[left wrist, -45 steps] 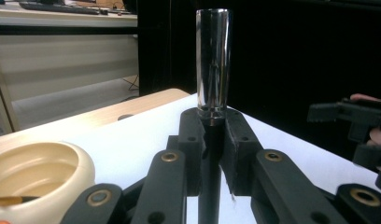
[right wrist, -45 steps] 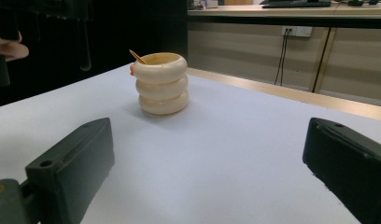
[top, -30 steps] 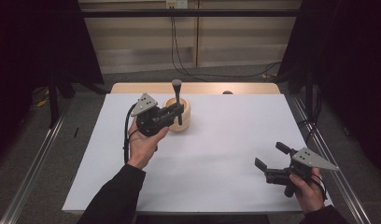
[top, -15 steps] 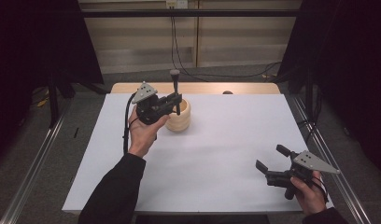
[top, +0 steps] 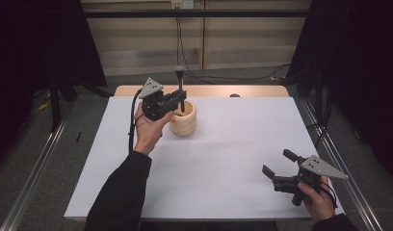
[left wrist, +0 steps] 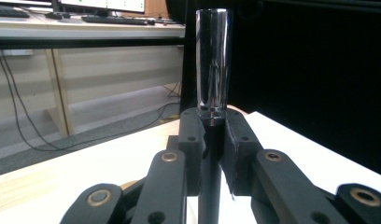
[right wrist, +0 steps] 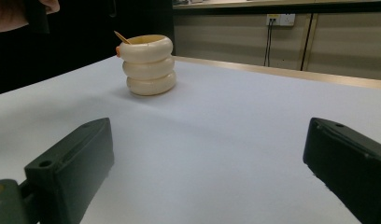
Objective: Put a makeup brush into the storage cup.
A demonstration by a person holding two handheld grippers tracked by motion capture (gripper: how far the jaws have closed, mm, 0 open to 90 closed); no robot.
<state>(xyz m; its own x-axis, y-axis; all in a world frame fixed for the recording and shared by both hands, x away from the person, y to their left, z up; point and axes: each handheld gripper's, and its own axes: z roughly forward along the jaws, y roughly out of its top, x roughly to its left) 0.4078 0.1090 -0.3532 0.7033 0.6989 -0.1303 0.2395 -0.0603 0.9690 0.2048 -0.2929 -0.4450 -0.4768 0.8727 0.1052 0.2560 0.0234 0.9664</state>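
**Upright utensil, clamped, above ribbed holder**

Left gripper [top: 179,102]: jaws closed on the dark stem of the chrome-handled utensil [left wrist: 213,60], long axis vertical. Cream ribbed holder [top: 183,122] sits directly below the jaws, on the worktop [top: 223,163]. Right gripper [top: 276,169]: jaws wide open, empty, well apart from the holder.

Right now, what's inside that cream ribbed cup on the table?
From the right gripper view, a thin wooden stick leans out over the rim of the cream ribbed cup, with something small and orange by it. The cup's wall hides whatever lies deeper inside.
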